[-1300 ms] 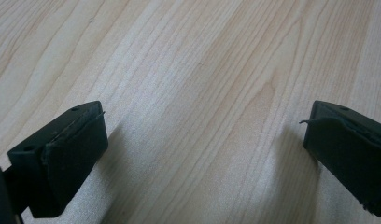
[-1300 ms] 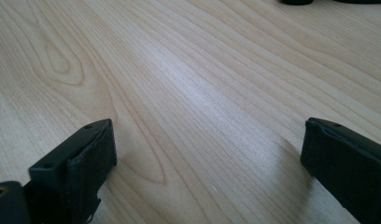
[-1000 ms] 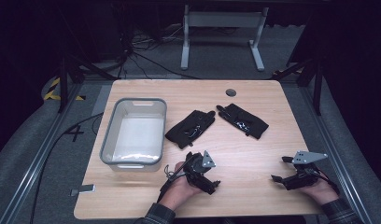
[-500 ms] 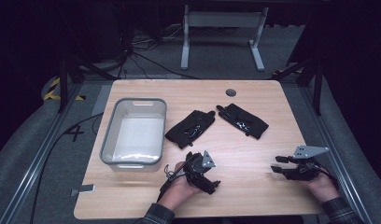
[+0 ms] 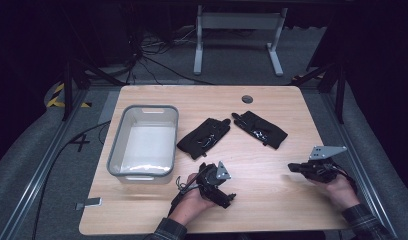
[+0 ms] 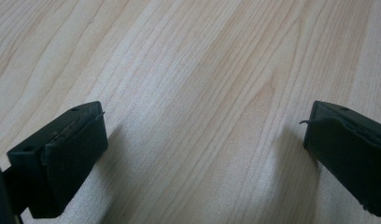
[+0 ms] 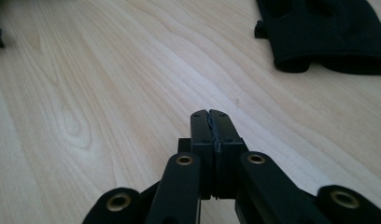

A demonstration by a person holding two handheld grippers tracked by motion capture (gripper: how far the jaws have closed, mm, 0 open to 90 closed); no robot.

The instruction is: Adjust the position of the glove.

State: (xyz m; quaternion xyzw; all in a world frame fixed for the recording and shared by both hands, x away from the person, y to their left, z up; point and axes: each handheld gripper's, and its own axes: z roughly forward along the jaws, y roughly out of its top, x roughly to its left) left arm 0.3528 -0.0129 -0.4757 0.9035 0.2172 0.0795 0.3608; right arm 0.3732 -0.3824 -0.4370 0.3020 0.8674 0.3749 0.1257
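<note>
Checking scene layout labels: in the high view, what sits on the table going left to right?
Grey bin → left glove → left gripper → right glove → right gripper.

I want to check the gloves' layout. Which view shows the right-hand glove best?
The high view: the right-hand glove lies whole and flat on the table, apart from the other glove. The right gripper view catches a glove's cuff end at its top edge; the left gripper view looks at bare wood.
</note>
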